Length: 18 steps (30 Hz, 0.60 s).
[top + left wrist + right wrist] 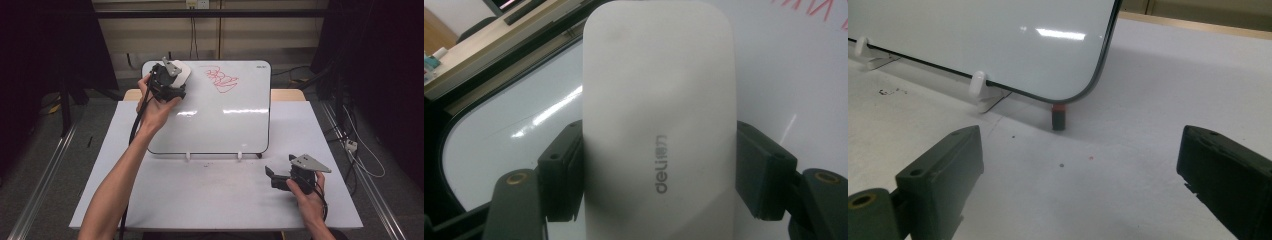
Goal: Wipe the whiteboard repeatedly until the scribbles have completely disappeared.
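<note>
White plastic eraser sits pinched in the left gripper over the whiteboard's far-left corner, left of the red scribble. Right gripper's fingers rest spread. Pressing hard could tip the board.

High view: fixed above the person's side, looking forward and down – takes in the whole table, the propped whiteboard and both forearms from the bottom edge.

Left gripper view: rides the left gripper, looks along its jaws, very close – the white eraser clamped between them takes the middle of the frame, whiteboard surface right behind, red scribble at the top right corner.

Right gripper view: rides the right gripper, low over the table, facing the whiteboard's lower corner and clip feet from near.

Shared: the whiteboard is in all three; high view also has the scribble and feet.
</note>
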### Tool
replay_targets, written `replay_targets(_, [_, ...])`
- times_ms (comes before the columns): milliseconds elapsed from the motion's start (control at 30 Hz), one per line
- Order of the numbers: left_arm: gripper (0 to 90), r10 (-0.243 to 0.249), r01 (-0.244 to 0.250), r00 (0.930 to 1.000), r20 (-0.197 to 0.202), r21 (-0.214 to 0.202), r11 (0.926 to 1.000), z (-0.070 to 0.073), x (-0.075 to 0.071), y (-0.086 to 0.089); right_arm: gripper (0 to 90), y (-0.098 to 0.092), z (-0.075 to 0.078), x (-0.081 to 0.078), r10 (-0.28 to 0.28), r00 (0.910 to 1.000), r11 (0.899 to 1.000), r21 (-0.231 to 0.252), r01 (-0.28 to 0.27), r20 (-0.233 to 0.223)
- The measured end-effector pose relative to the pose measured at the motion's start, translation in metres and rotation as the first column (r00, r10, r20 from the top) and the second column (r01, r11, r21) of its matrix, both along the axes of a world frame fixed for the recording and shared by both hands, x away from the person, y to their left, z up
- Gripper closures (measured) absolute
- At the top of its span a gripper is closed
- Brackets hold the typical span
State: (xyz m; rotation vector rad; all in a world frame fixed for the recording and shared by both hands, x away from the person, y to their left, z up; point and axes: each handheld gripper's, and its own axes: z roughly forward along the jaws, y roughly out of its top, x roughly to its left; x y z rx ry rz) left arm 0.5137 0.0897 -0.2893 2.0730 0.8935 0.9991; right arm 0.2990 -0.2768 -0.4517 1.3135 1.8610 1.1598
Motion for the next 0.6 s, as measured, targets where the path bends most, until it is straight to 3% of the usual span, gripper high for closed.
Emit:
replay_targets(233, [31.0, 0.022, -0.022, 0.9997, -0.010, 0.006, 0.9997, 0.001, 0.001, -0.004, 4.4, 0.001, 0.000, 0.001, 0.004, 1.0000, 1.000, -0.001, -0.004, -0.001])
replay_targets(467, [31.0, 0.022, -0.022, 0.9997, -0.010, -0.013, 0.9997, 0.001, 0.001, -0.012, 4.4, 0.002, -0.001, 0.002, 0.007, 1.0000, 1.000, 0.000, -0.007, -0.005])
replay_targets(600, [31.0, 0.004, -0.004, 1.0000, -0.005, 0.009, 0.9999, 0.000, 0.000, -0.022, 4.4, 0.002, 0.000, 0.002, 0.008, 1.0000, 1.000, 0.001, -0.008, -0.004])
